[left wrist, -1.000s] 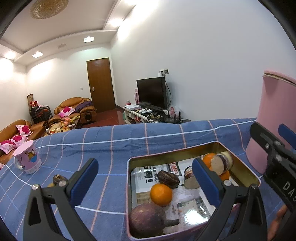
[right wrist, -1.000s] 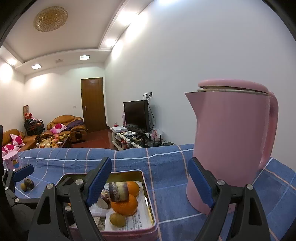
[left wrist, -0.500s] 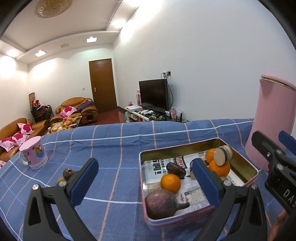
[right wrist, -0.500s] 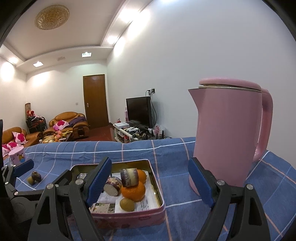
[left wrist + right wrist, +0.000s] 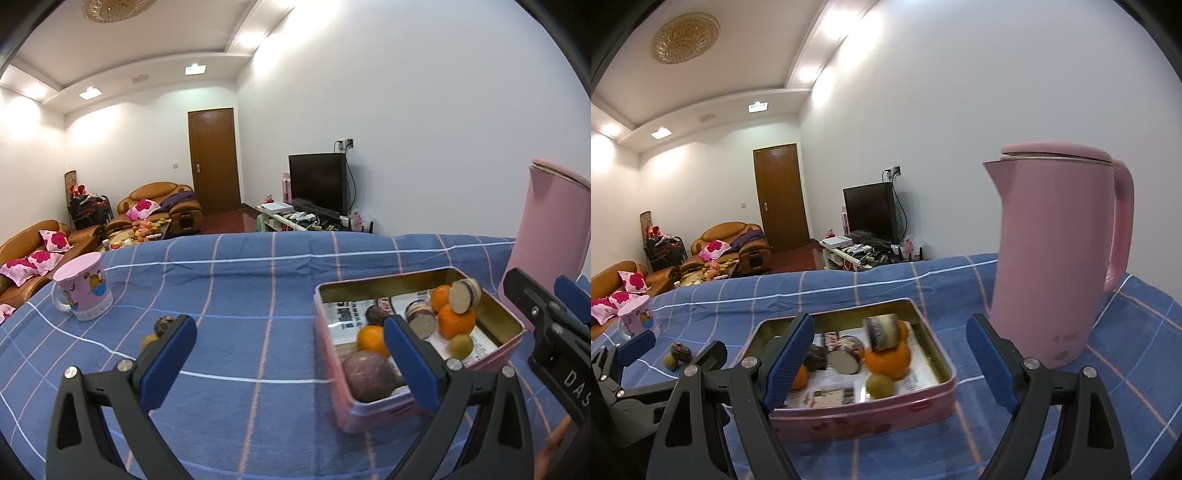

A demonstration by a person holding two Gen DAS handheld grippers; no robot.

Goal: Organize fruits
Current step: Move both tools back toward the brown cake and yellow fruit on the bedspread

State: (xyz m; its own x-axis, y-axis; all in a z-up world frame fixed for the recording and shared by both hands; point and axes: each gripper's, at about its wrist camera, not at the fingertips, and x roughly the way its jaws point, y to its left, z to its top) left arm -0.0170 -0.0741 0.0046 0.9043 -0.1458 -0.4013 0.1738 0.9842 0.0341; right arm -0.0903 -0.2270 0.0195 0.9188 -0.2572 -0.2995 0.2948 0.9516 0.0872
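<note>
A pink tin (image 5: 369, 413) (image 5: 871, 417) stands on the blue checked cloth. It holds oranges (image 5: 456, 321) (image 5: 886, 356), a large purple fruit (image 5: 369, 374), a small green fruit (image 5: 460, 345) (image 5: 880, 386) and cut purple-skinned pieces (image 5: 463, 295) (image 5: 881, 332). Two small fruits, one dark (image 5: 163, 325) (image 5: 681, 352) and one green (image 5: 147, 339) (image 5: 669, 362), lie on the cloth left of the tin. My left gripper (image 5: 290, 363) is open and empty, near the tin's left side. My right gripper (image 5: 890, 363) is open and empty, in front of the tin.
A tall pink kettle (image 5: 1056, 258) (image 5: 550, 236) stands right of the tin. A pink mug (image 5: 83, 291) (image 5: 633, 317) stands at the far left of the table. Behind the table are sofas, a door and a TV.
Both grippers have drawn back and away from the tin, which now looks smaller and sits further right in the left view. Both stay open and empty.
</note>
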